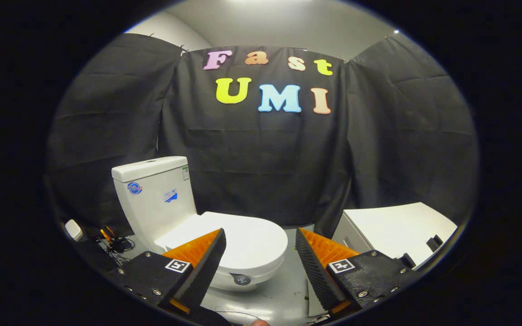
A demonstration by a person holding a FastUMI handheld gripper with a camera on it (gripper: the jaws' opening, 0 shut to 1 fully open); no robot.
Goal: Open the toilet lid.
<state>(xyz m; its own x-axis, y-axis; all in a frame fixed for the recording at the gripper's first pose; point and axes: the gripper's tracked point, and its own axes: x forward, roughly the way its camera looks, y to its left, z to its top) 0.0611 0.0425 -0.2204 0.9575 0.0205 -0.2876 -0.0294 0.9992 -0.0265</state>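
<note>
No wording can be read: the toilet cistern [152,199] carries a round blue sticker [134,188], a blue-and-white sticker [170,195] at its four o'clock and a small label [185,172] at its one o'clock, all too small to read. A dark round badge [241,280] on the bowl is blurred. The gripper [258,240], its fingers spread apart on nothing, bears a square coded marker [177,265] on each.

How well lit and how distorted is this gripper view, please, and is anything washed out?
Gripper view: strong fisheye bend, the booth wall curving at its sides; light from above, dim towards the floor; the closed toilet lid is bright but keeps its edge; the open gripper jaws are sharp, ahead of them the toilet tank.
</note>
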